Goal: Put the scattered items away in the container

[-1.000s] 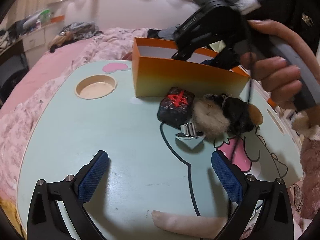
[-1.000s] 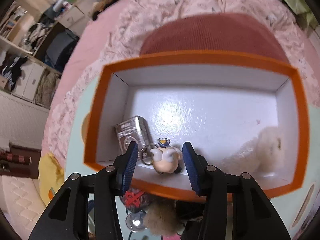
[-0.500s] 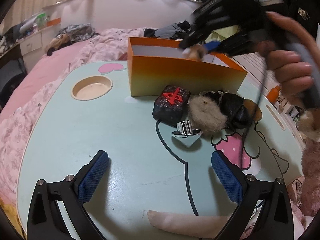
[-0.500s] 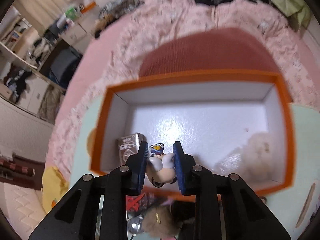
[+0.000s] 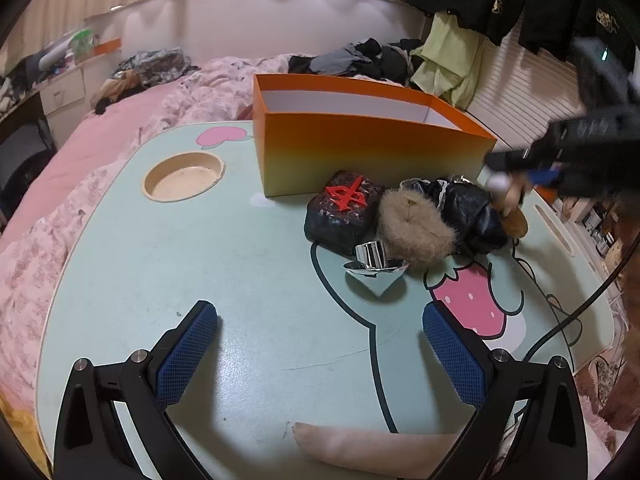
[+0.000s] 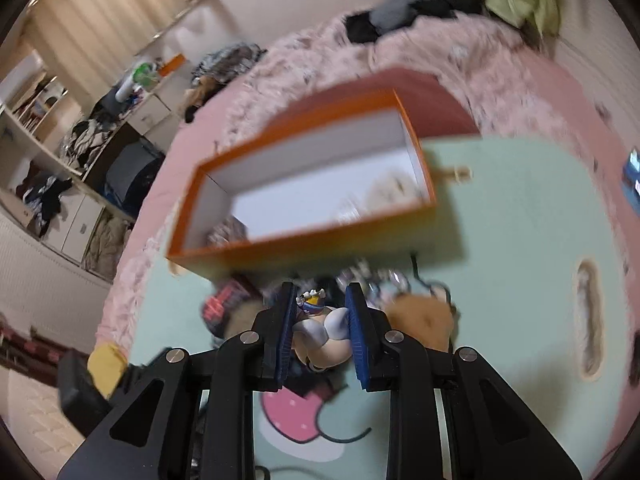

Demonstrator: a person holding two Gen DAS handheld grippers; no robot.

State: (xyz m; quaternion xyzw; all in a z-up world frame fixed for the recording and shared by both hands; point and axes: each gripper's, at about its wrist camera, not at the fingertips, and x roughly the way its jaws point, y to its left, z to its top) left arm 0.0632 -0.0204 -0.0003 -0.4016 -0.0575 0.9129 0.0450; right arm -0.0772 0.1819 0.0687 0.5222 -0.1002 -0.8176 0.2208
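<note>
The right gripper (image 6: 320, 320) was clamped on a small glossy figurine (image 6: 322, 330), a rounded white and tan body with a blue band and a toothy crown, pinched between two blue ribbed pads. Through the left wrist camera this gripper (image 5: 516, 184) was a blurred black shape at three o'clock, above the table and outside the box.

The orange cardboard box (image 5: 360, 148) stood at twelve o'clock on the table (image 5: 200, 264), its outer wall fading from orange to pale yellow, its inside smooth and white. From the right wrist camera the box (image 6: 304, 240) sat at eleven o'clock, and blurred shapes lay on its floor: something pale and fluffy at the right end, something dark at the left corner.

Just in front of the box lay a cluster of items touching one another: a black cushion-like block with a raised red symbol (image 5: 344, 208), a round tan fur pompom (image 5: 412, 232), a crinkled shiny black bundle (image 5: 472, 212) and a polished silver metal piece (image 5: 374, 258) with a curved base.

The left gripper (image 5: 320, 344) hung at six o'clock with its jaws spread wide and nothing between its blue textured pads, above the mint-green laminated tabletop printed with a pink strawberry (image 5: 472, 300). A round recessed cup holder (image 5: 184, 176) sat at ten o'clock. Beyond lay a rumpled pink bedspread (image 5: 120, 128).
</note>
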